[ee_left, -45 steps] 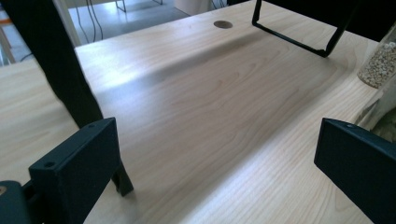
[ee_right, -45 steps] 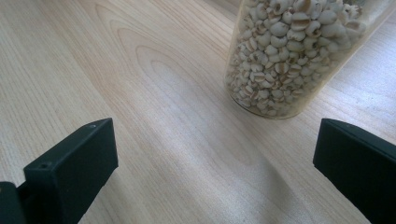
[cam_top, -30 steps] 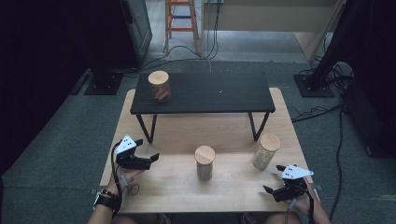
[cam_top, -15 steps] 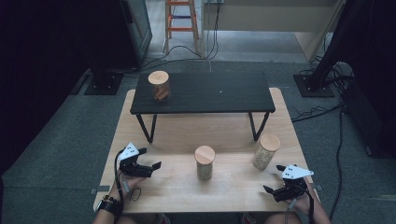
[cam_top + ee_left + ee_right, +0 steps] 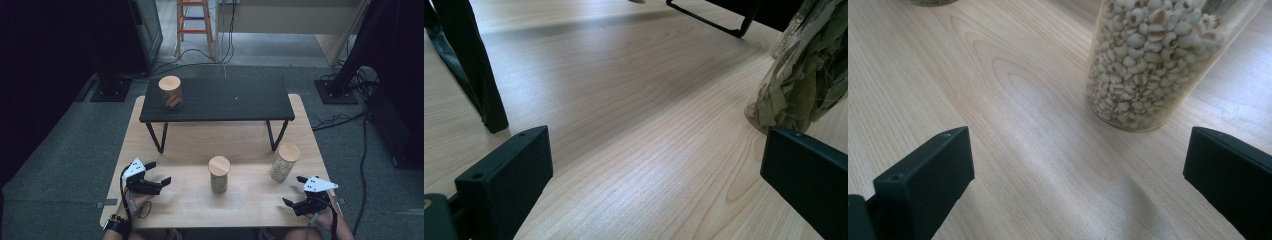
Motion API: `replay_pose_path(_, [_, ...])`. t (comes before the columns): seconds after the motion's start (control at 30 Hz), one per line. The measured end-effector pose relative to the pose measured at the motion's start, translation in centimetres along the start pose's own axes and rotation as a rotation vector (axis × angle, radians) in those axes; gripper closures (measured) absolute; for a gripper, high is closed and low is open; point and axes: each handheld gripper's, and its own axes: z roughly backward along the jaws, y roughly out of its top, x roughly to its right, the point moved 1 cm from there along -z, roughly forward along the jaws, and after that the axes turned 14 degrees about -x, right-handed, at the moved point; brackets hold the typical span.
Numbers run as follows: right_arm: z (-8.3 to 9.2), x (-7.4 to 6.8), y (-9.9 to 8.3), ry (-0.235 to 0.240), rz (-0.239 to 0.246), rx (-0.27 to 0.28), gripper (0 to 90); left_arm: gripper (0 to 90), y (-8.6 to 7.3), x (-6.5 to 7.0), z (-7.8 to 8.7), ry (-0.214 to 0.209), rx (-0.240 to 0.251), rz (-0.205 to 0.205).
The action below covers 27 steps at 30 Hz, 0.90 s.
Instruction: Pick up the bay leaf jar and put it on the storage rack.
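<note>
Three glass jars with wooden lids stand here. One with dark contents (image 5: 170, 91) is on the left end of the black raised shelf (image 5: 235, 100). The jar of green leaves (image 5: 219, 174) (image 5: 809, 75) stands mid-table, to the right of my left gripper (image 5: 159, 173) (image 5: 654, 175), which is open and holds nothing. The jar of pale seeds (image 5: 284, 162) (image 5: 1158, 55) stands just ahead of my right gripper (image 5: 294, 191) (image 5: 1078, 170), also open, near the table's front right corner.
The light wooden table (image 5: 250, 140) carries the shelf on thin black legs; one leg (image 5: 469, 65) stands close ahead-left of my left gripper. Cables, stands and a wooden ladder (image 5: 192, 20) are on the grey floor around the table.
My left gripper has drawn back toward the table's near edge and settled lower. The right gripper and the jars have not moved.
</note>
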Motion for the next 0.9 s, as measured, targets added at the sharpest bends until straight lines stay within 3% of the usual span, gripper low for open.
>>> replay_pose_path(0.1, [0.3,0.1,-0.2,0.042,0.007,0.066,0.0,0.4,0.1,-0.2,-0.1,-0.016,-0.007,-0.004])
replay_pose_path(0.27, [0.4,-0.8,0.8,0.061,0.022,0.125,0.7,0.4,-0.2,-0.3,0.0,-0.027,0.005,0.001])
replay_pose_path(0.37, [0.5,-1.1,1.9,0.069,0.052,0.119,0.7,0.5,-0.2,-0.4,0.0,-0.03,0.007,-0.001])
replay_pose_path(0.57, [0.0,-1.4,2.5,0.105,0.051,0.163,1.8,2.0,-0.4,-0.6,0.1,-0.051,0.01,-0.007])
replay_pose_path(0.9, [-2.0,-2.4,4.4,0.159,0.089,0.128,0.8,1.8,-0.6,-0.8,0.2,-0.058,0.021,-0.004])
